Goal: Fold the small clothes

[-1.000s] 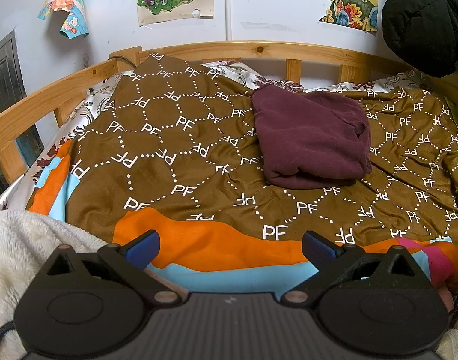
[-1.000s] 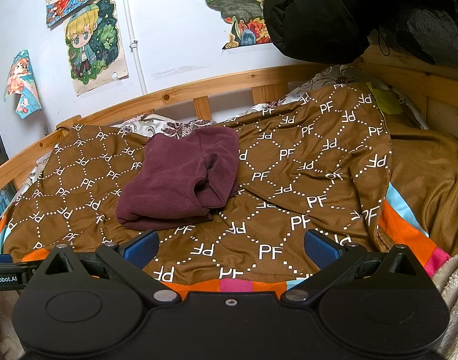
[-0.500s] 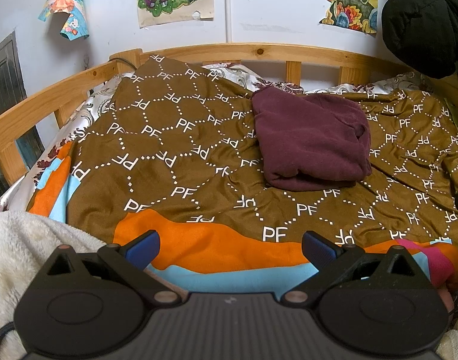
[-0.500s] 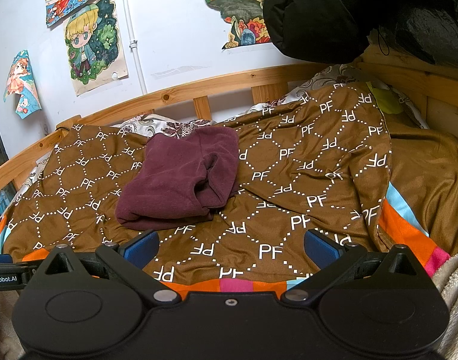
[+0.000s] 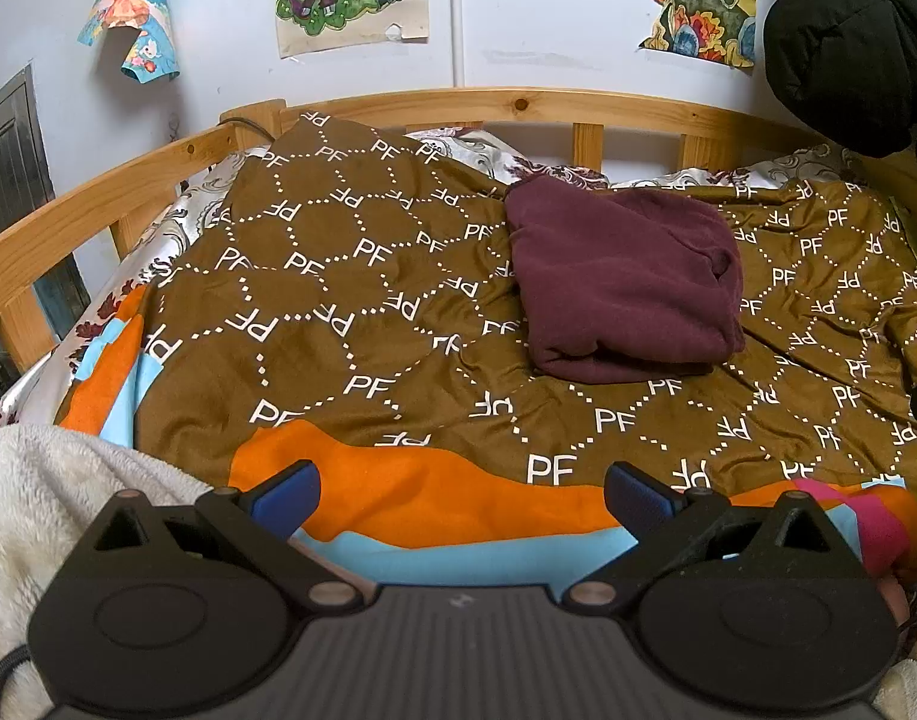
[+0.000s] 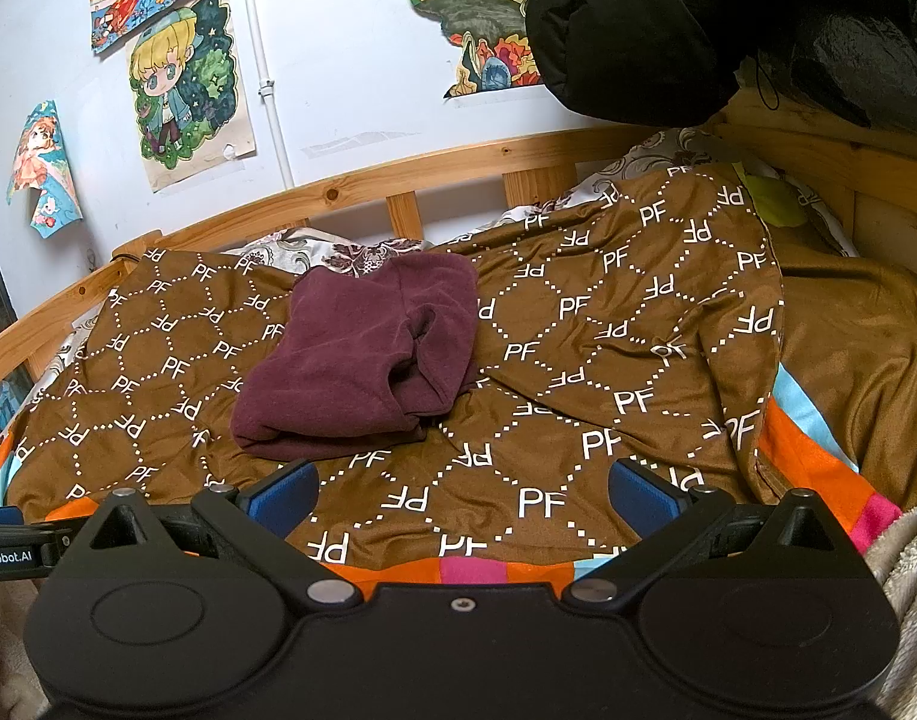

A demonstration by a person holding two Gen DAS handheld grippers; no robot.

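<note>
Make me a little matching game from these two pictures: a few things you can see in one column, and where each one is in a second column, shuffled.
Things
1. maroon garment
2. black jacket
3. cream fleece blanket
4. left gripper

Places
A. hanging by the wall, above the bed's far right corner
B. bunched at the near left edge of the bed
C. folded on the brown PF-patterned blanket
D. open over the blanket's orange border, holding nothing

Pairs: 1-C, 2-A, 3-B, 4-D

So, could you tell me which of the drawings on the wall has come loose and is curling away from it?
The small orange-haired girl drawing at far left: its lower part curls off the wall, while the blond-character poster and landscape picture lie mostly flat.
</note>
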